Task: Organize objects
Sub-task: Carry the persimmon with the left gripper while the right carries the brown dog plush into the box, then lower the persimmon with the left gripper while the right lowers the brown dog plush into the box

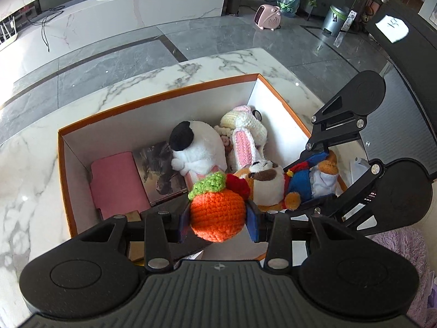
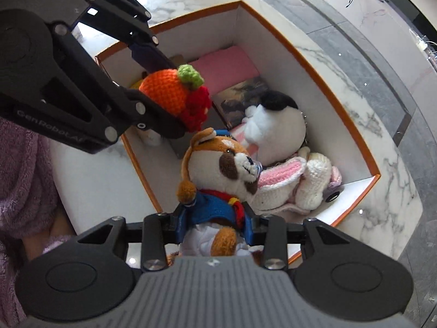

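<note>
Left gripper (image 1: pixel 218 216) clamps crocheted orange (image 1: pixel 217 213) over box (image 1: pixel 153 95). Right gripper (image 2: pixel 215 221) clamps plush dog (image 2: pixel 218 169) by blue jacket, at 3 o'clock of orange. Below in box: white plush (image 1: pixel 196 147), crocheted bunny (image 1: pixel 245 134) at 12 o'clock, pink pad (image 1: pixel 117 183) at 9 o'clock.

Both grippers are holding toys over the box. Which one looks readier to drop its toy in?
Probably the left gripper: its crochet orange hangs over a bare gap in the box. The right gripper's fox doll hangs near the crowded rim.
</note>
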Motion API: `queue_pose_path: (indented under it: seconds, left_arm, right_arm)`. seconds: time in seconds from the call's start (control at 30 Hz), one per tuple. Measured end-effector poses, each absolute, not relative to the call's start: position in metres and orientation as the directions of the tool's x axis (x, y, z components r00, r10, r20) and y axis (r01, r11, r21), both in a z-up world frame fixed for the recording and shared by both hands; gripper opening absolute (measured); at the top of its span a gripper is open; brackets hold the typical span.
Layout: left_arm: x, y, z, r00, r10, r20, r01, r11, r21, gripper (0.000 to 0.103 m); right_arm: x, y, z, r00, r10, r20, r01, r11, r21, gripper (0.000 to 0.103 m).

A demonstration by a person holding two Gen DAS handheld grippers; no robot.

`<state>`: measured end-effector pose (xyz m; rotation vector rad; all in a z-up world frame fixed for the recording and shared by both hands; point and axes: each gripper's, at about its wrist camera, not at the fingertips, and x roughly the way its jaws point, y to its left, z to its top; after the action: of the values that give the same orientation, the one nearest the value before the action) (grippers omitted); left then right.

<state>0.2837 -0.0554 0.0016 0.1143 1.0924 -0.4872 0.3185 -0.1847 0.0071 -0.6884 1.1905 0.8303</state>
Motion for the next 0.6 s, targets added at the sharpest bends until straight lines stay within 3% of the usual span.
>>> queue_pose_path:
  seconds: [0.27, 0.6]
  left_arm:
    - [0.298, -0.064, -0.016, 0.295, -0.325, -0.898, 0.453, 0.876, -0.168, 0.047]
    - [0.300, -0.071, -0.024, 0.252, -0.329, -0.910, 0.454, 0.871, -0.189, 0.047]
  right_arm:
    - [0.344, -0.182, -0.024, 0.068, 0.100, -0.993, -0.850, 0.527, -0.005, 0.041]
    - [0.341, -0.189, -0.017, 0.129, 0.034, -0.991, -0.859, 0.503, -0.095, 0.051]
